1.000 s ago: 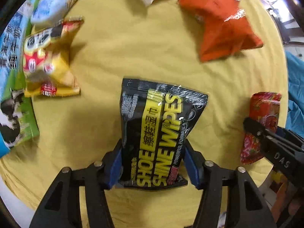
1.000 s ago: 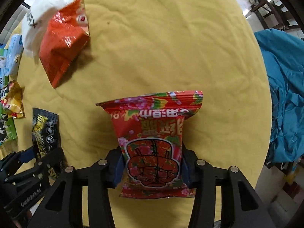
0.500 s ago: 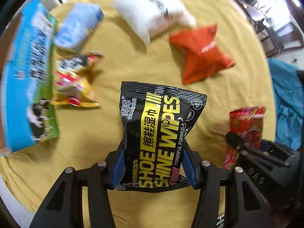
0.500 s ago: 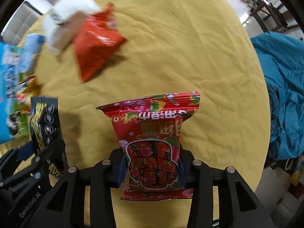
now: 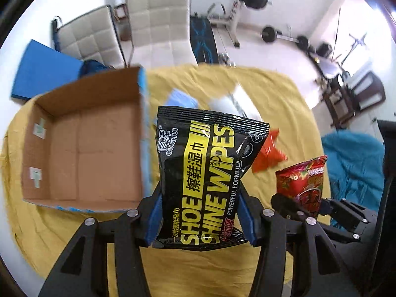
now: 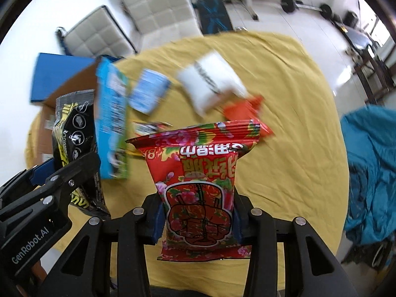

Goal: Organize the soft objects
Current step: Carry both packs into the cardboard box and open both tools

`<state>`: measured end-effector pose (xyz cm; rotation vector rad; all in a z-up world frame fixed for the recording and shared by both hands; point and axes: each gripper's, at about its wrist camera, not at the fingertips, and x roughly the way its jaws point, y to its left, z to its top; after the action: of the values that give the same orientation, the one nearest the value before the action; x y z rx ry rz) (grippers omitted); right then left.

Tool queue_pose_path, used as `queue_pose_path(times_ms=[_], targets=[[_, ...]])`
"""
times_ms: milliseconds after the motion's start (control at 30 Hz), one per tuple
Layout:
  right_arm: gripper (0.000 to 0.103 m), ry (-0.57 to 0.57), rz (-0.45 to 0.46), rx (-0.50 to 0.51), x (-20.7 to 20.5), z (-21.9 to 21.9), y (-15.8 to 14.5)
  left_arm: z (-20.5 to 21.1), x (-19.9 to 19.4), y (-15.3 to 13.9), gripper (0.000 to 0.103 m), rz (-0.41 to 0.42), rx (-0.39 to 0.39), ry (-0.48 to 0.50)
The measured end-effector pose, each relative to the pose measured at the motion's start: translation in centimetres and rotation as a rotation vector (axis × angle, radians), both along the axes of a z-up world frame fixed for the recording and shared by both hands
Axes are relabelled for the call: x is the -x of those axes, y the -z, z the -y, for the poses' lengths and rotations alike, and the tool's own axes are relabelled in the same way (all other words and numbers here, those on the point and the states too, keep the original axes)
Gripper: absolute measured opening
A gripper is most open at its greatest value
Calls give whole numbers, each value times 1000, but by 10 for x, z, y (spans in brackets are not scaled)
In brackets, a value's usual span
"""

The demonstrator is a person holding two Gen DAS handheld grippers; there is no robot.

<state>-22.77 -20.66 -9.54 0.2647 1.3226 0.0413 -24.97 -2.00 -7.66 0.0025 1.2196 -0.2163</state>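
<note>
My left gripper (image 5: 200,212) is shut on a black and yellow shoe wipes pack (image 5: 205,173) and holds it in the air, right of an open cardboard box (image 5: 84,148). My right gripper (image 6: 198,217) is shut on a red flowered wipes pack (image 6: 198,173), also lifted above the table. The black pack (image 6: 71,133) and left gripper (image 6: 49,180) show at the left of the right wrist view. The red pack (image 5: 302,183) shows at the right of the left wrist view.
On the yellow cloth (image 6: 284,99) lie a white pack (image 6: 212,81), an orange-red bag (image 6: 247,109), a light blue pack (image 6: 148,91) and a yellow snack bag (image 6: 148,127). A blue cloth heap (image 6: 368,173) lies right. White chairs (image 5: 158,19) stand behind the table.
Both grippers have risen and tilted up with their packs. The room, chairs and the open box interior have come into view. The items on the cloth now look farther away.
</note>
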Motion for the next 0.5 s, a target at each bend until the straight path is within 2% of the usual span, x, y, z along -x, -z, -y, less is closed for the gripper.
queue_pose_path(times_ms=[33, 67, 200, 233, 267, 367, 433, 467, 500], targets=[[45, -4, 12, -9, 0, -13, -11, -8, -7, -25, 50, 9, 6, -5], [45, -8, 20, -15, -5, -20, -16, -25, 6, -39, 50, 24, 18, -13], [45, -44, 62, -39, -21, -70, -56, -89, 7, -92, 50, 27, 61, -43], [45, -57, 69, -45, -28, -83, -62, -96, -14, -76, 50, 18, 68, -48], [45, -67, 69, -57, -35, -97, -67, -113, -14, -66, 50, 6, 83, -58], [45, -91, 63, -77, -56, -129, -70, -162, -23, -64, 50, -51, 125, -84], [44, -105, 55, -81, -74, -154, -65, -182, -51, -33, 50, -90, 155, -98], [44, -114, 44, -83, -83, -163, -59, -198, -51, -27, 50, -114, 159, -101], [45, -120, 33, -83, -92, -174, -53, -207, -76, -19, 51, -130, 161, -107]])
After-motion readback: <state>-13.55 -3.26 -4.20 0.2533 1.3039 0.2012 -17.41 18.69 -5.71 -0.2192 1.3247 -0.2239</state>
